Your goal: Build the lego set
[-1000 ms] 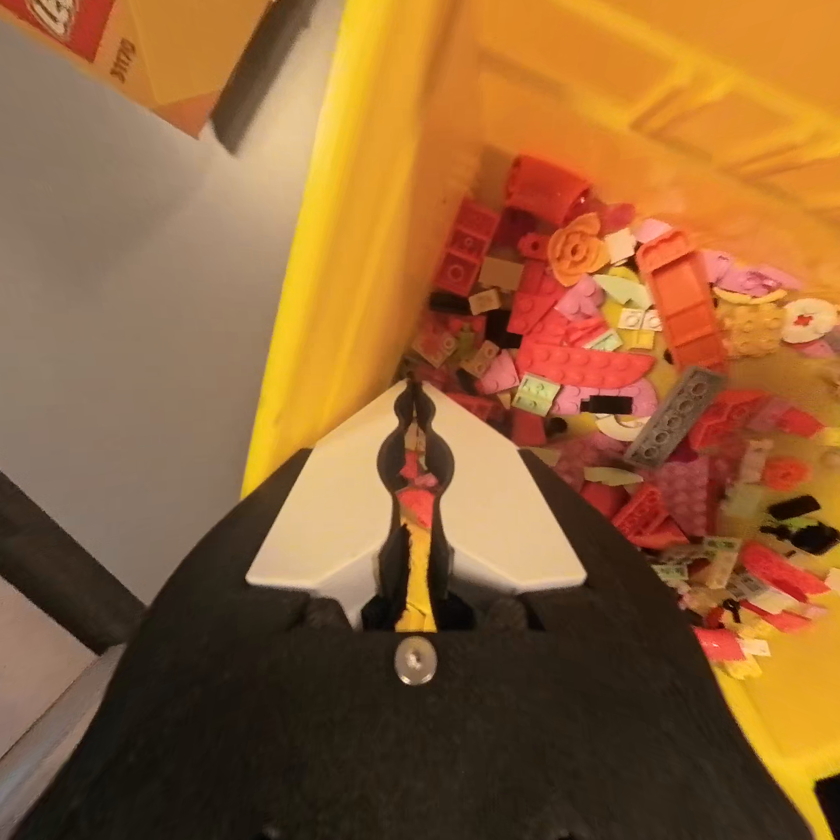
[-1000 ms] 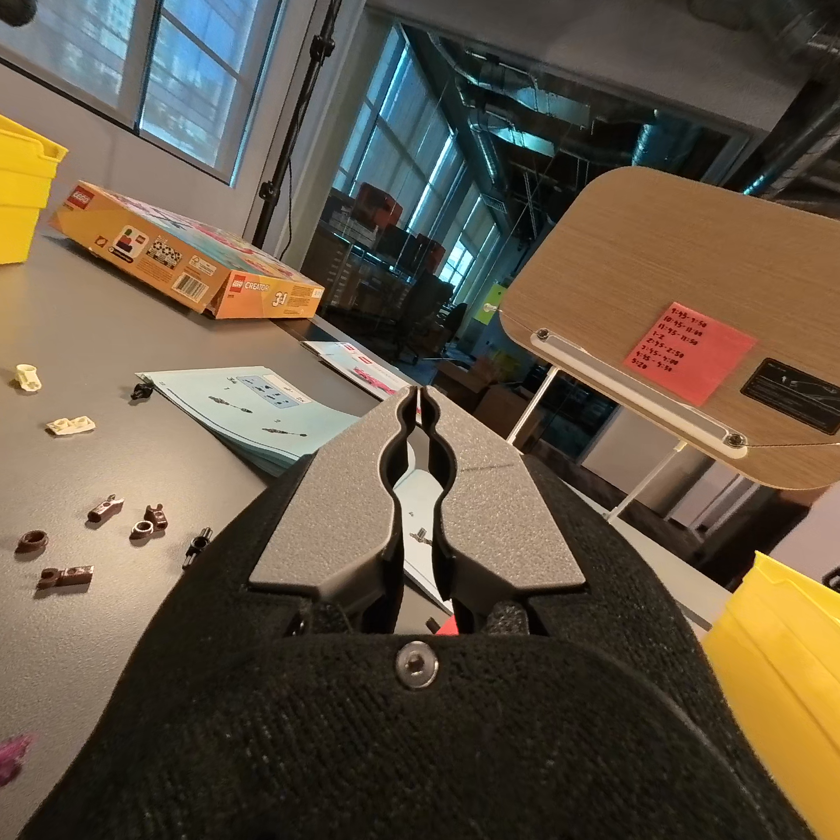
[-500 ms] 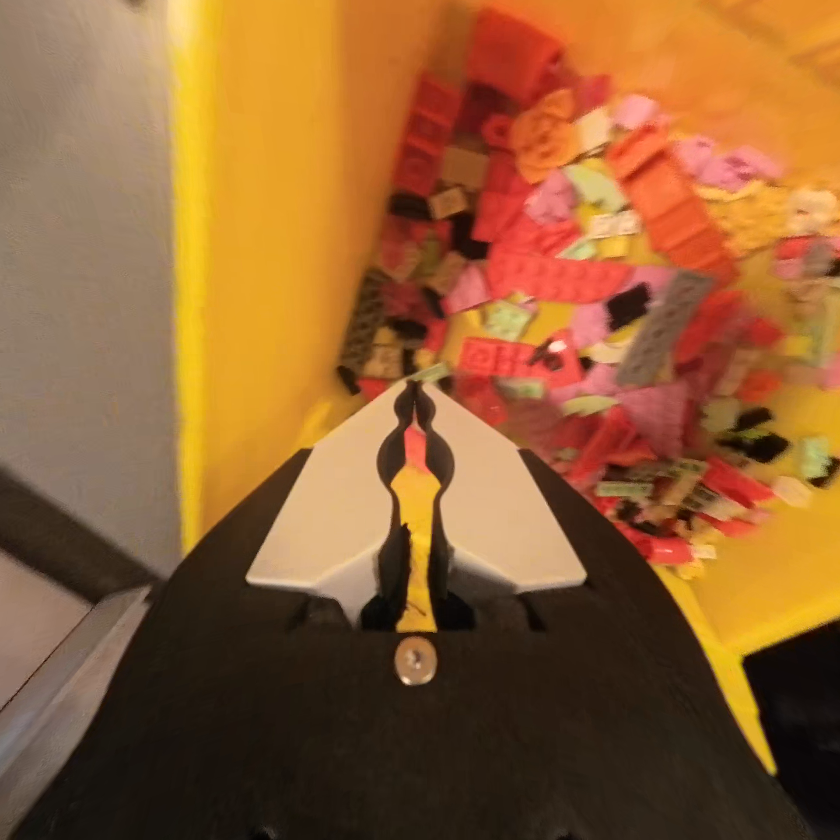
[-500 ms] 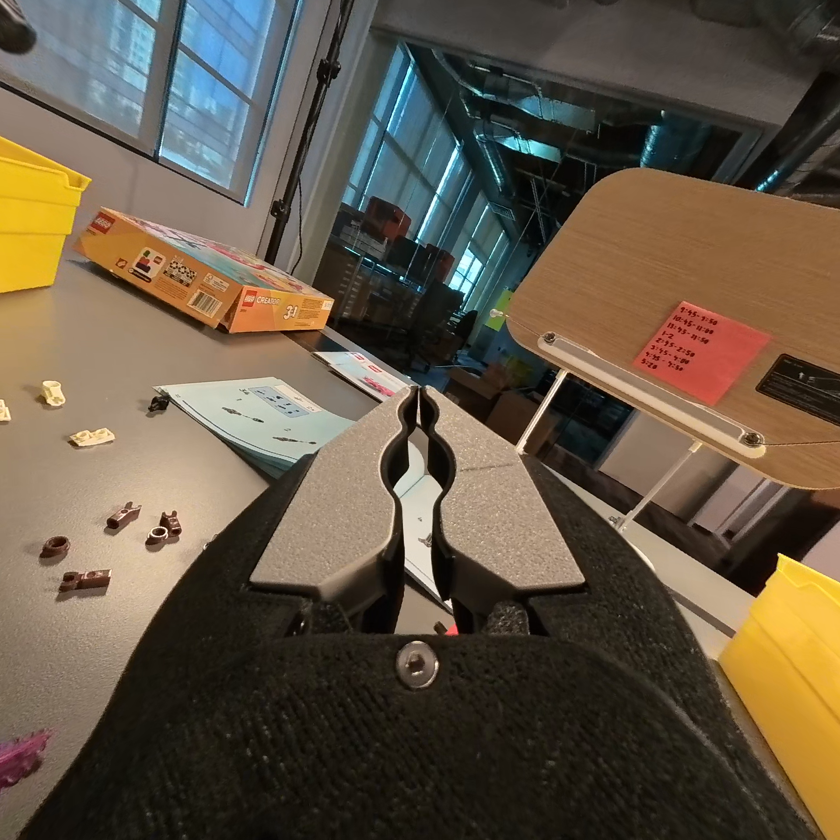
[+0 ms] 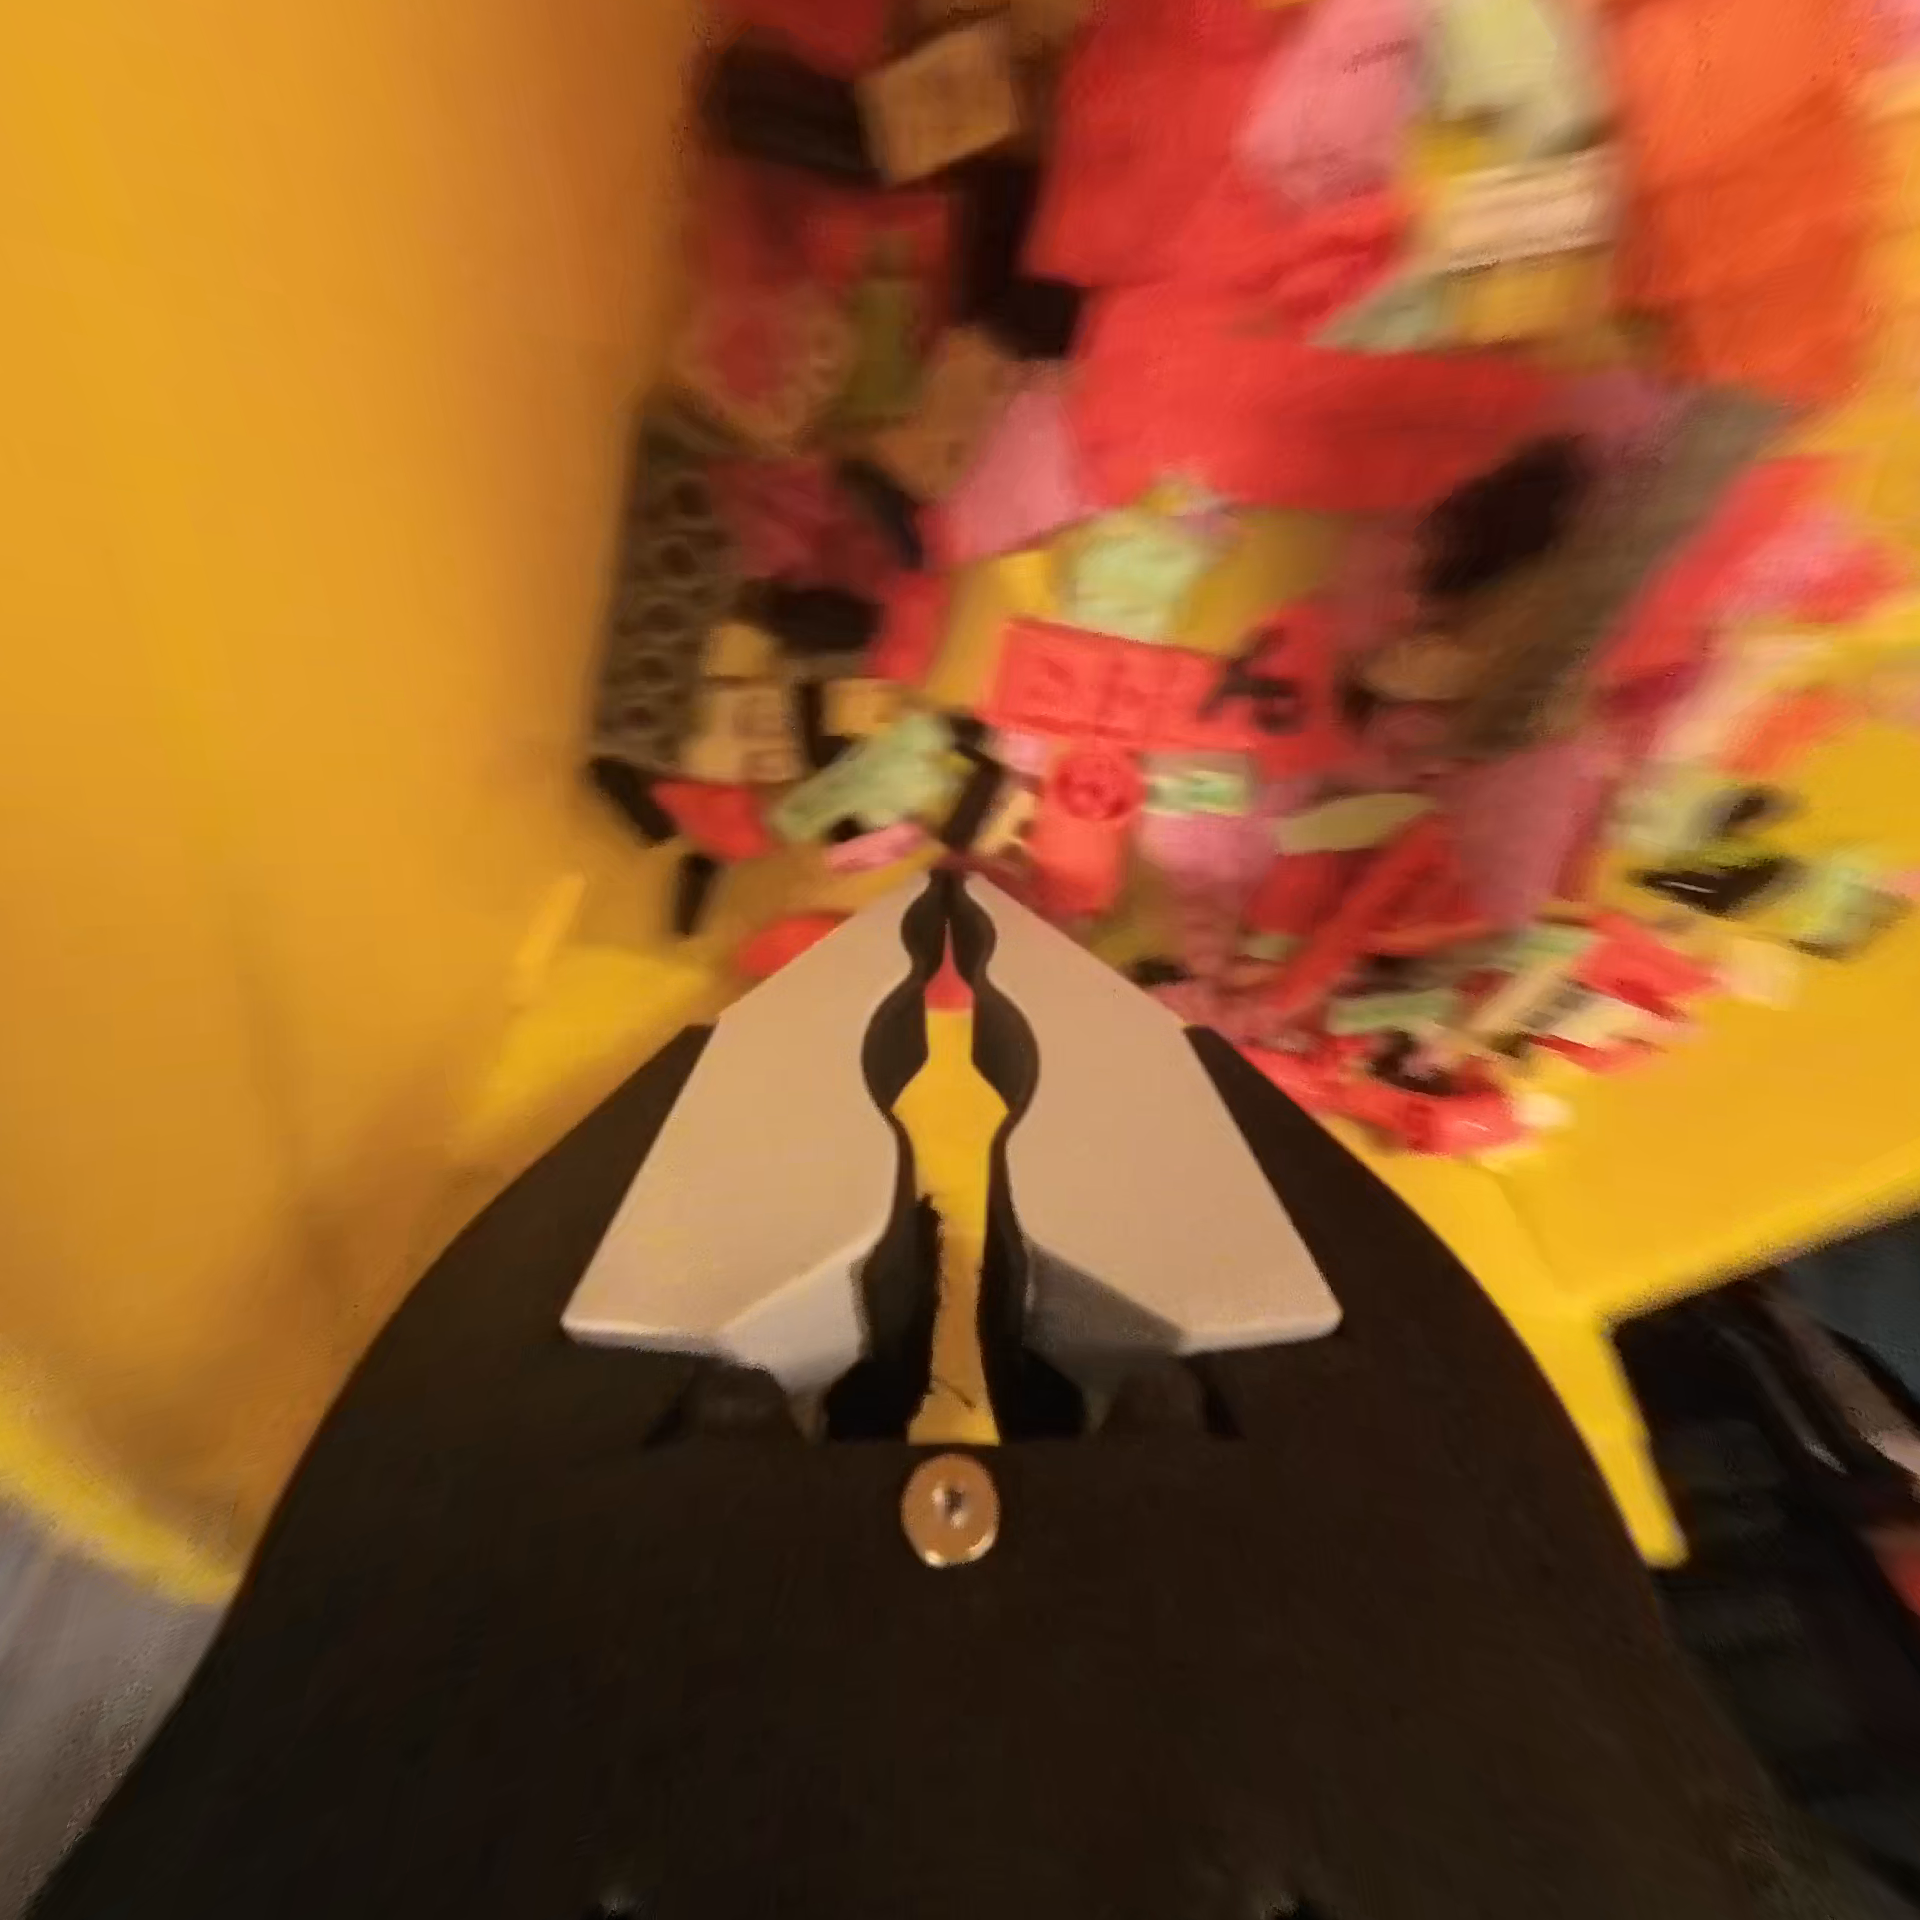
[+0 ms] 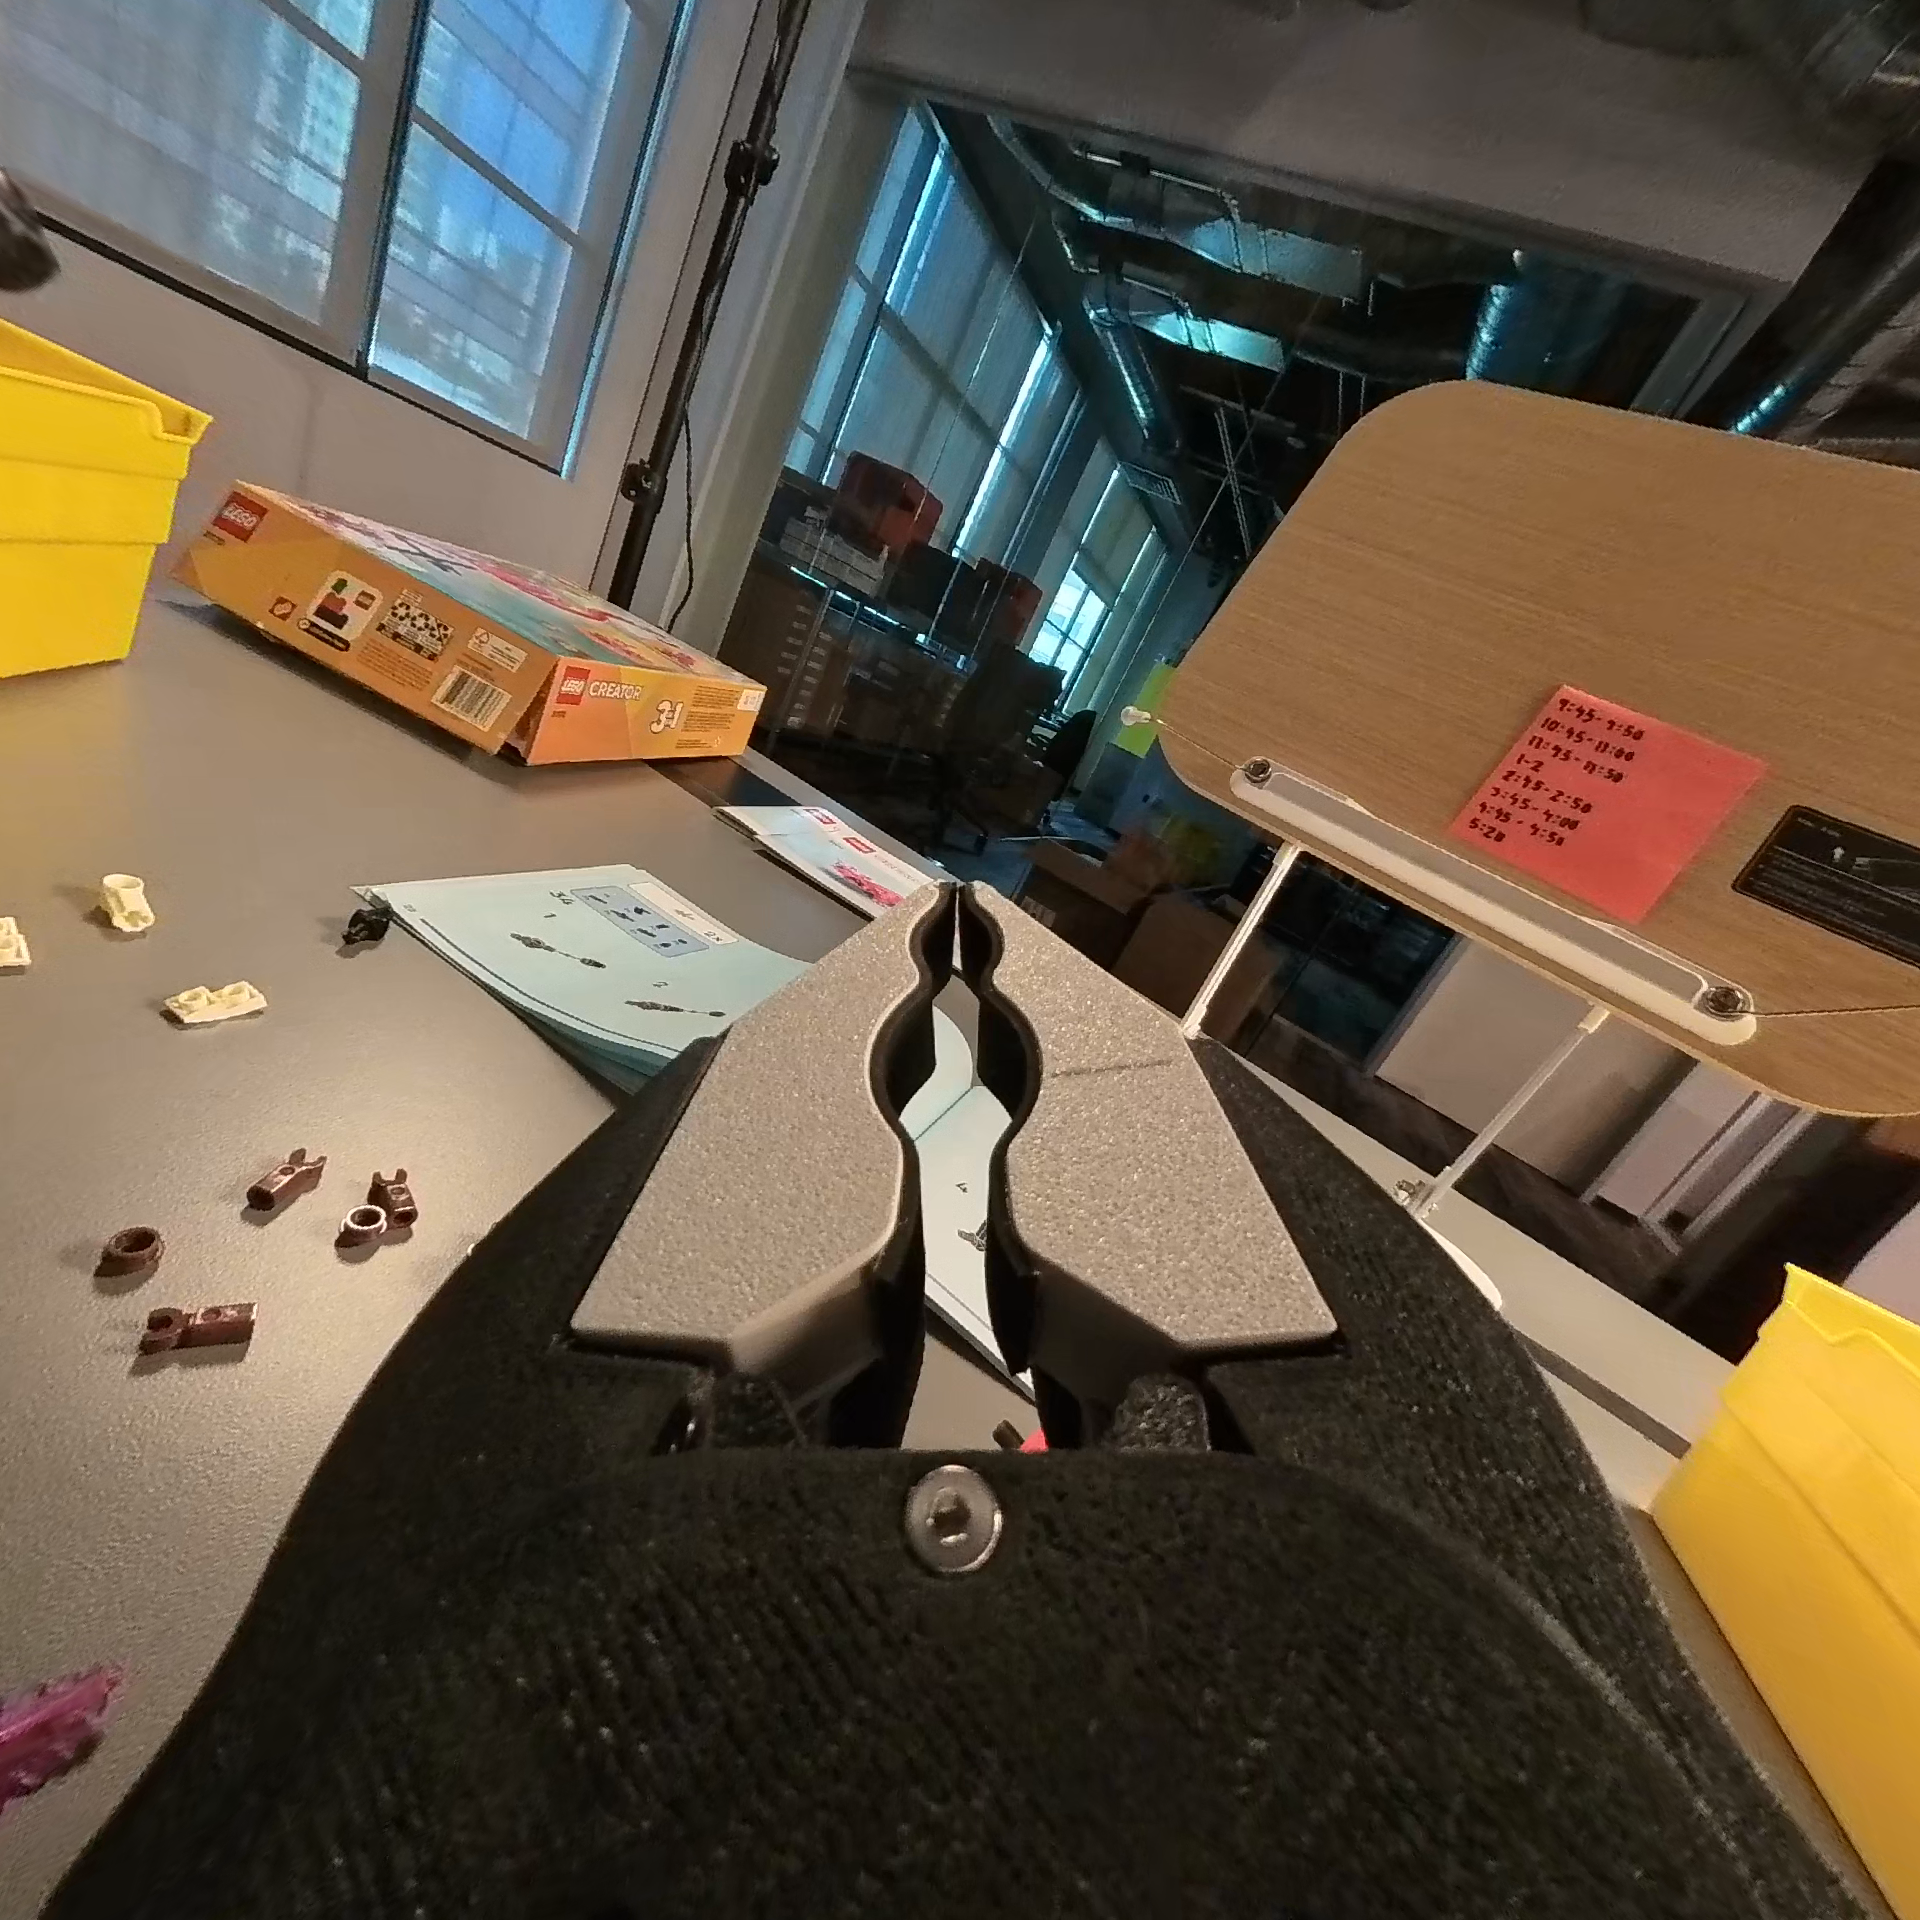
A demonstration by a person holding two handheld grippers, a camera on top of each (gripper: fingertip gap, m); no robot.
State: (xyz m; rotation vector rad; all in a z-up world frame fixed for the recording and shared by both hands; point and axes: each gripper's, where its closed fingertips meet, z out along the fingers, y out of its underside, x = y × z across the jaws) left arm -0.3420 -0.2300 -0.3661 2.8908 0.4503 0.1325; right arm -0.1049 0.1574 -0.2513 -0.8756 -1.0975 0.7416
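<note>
Two grippers, and both have their fingers drawn together at the tips with nothing between them that I can make out.

Through the left wrist view, my left gripper points down into a yellow bin, its wall rising to the left of the fingers. Just ahead of the tips lies a heap of small building bricks, mostly red, pink and pale green (the whole picture is smeared, so single pieces are hard to tell). A red round-studded piece sits slightly right of the tips, a pale green one slightly left. I cannot tell whether the tips touch the pile. My worry: with this blur I could drive the tips into the heap and scatter or jam pieces against the wall.

Through the right wrist view, my right gripper hangs above a grey table. An open pale blue instruction booklet lies below and left of the fingers, small dark brown parts farther left, an orange cardboard box beyond them. A second yellow bin stands to the right; a careless swing could knock it.
</note>
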